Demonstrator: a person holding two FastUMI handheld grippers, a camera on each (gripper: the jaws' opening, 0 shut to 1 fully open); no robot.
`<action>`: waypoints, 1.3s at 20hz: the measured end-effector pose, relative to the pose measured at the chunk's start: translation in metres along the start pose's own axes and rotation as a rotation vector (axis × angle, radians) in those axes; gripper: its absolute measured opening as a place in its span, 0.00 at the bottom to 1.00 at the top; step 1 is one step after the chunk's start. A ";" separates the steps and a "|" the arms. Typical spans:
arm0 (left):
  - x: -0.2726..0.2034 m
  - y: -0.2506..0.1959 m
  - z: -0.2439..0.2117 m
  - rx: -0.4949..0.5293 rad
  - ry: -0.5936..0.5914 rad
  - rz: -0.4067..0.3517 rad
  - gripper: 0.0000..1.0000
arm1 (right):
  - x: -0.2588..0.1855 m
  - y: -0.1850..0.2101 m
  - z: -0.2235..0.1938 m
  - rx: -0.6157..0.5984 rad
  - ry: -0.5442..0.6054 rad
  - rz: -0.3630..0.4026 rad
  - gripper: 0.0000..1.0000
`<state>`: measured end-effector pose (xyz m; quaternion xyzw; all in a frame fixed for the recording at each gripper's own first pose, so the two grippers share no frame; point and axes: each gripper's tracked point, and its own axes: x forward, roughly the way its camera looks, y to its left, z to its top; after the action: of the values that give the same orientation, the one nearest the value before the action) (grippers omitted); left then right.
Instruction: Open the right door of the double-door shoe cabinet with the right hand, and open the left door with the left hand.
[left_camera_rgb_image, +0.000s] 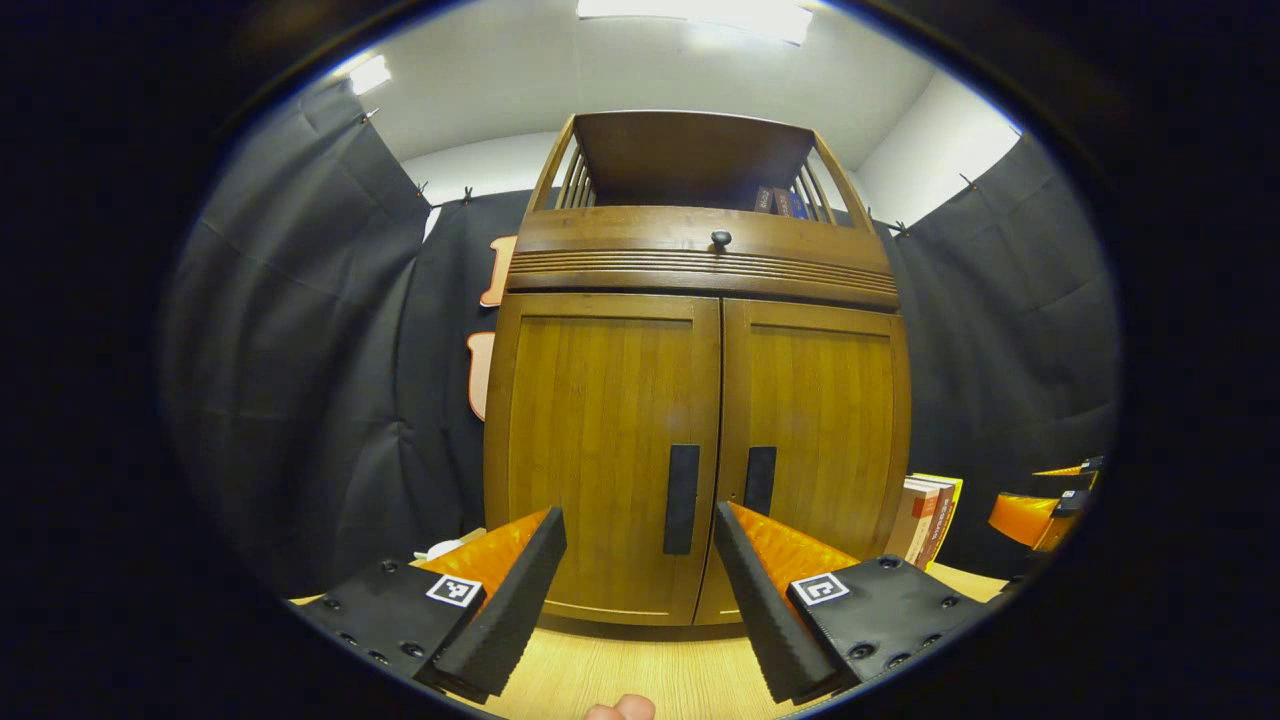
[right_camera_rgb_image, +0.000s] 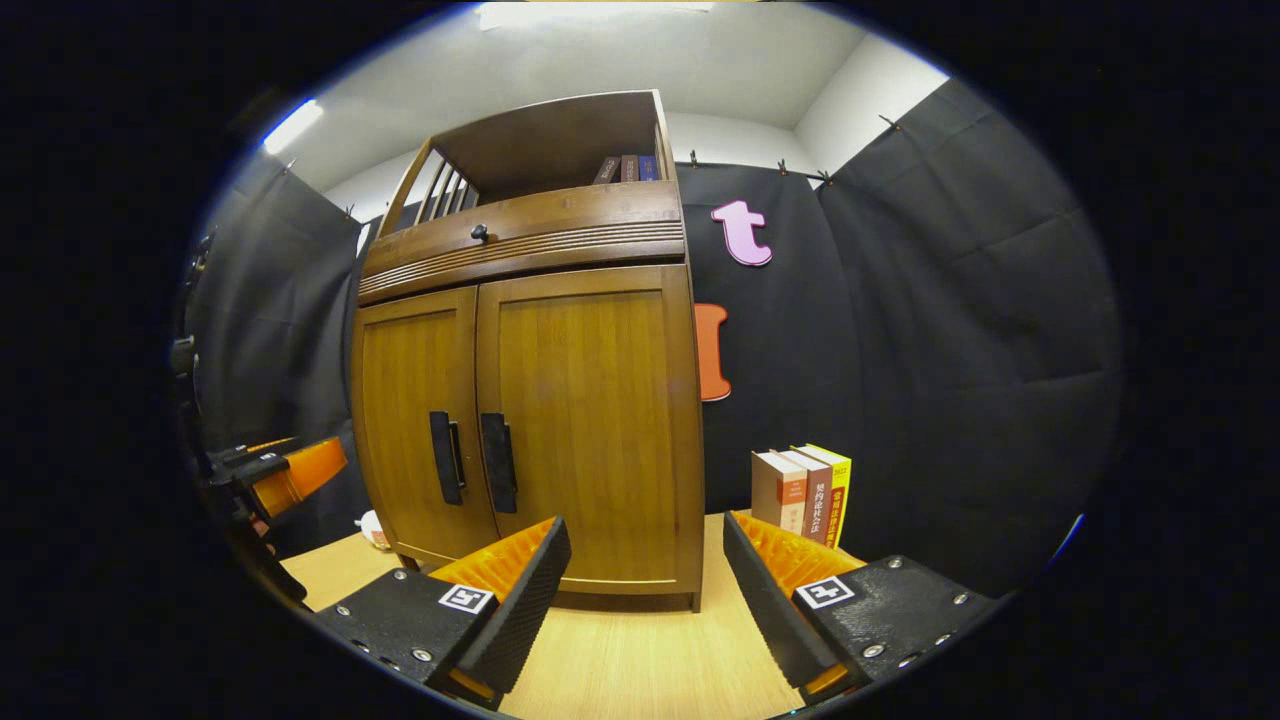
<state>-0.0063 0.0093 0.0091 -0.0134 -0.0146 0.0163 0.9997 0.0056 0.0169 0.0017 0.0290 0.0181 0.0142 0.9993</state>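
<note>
Pale wood-grain tabletop (left_camera_rgb_image: 640, 670) runs under both grippers. In the left gripper view, the left gripper (left_camera_rgb_image: 640, 540) has its jaws wide apart and gripping nothing, and a fingertip (left_camera_rgb_image: 620, 708) shows at the bottom edge. Beyond the jaws stands the shoe cabinet (left_camera_rgb_image: 700, 420), both doors closed; the left door (left_camera_rgb_image: 605, 450) handle (left_camera_rgb_image: 682, 498) sits just above the gap between the fingers, apart from them, with the right door (left_camera_rgb_image: 815, 440) beside it. In the right gripper view, the right gripper (right_camera_rgb_image: 645, 545) is likewise spread and empty, the right door's handle (right_camera_rgb_image: 498, 462) up and left of its left finger, not touching. Farther off at the left edge shows the other gripper. Upright books (right_camera_rgb_image: 803, 492) stand right of the cabinet.
</note>
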 end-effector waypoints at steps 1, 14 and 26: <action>-0.002 -0.001 0.000 -0.001 0.002 -0.001 0.94 | 0.004 0.001 0.004 0.000 -0.010 0.002 0.98; -0.011 0.006 0.004 0.024 0.005 0.011 0.94 | 0.105 0.070 0.031 -0.080 -0.069 0.154 0.94; -0.012 0.015 0.002 0.005 0.032 0.059 0.94 | 0.191 0.178 0.002 -0.054 -0.042 0.301 0.97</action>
<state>-0.0184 0.0239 0.0099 -0.0117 0.0020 0.0459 0.9989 0.1916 0.2000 0.0073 0.0047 -0.0080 0.1636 0.9865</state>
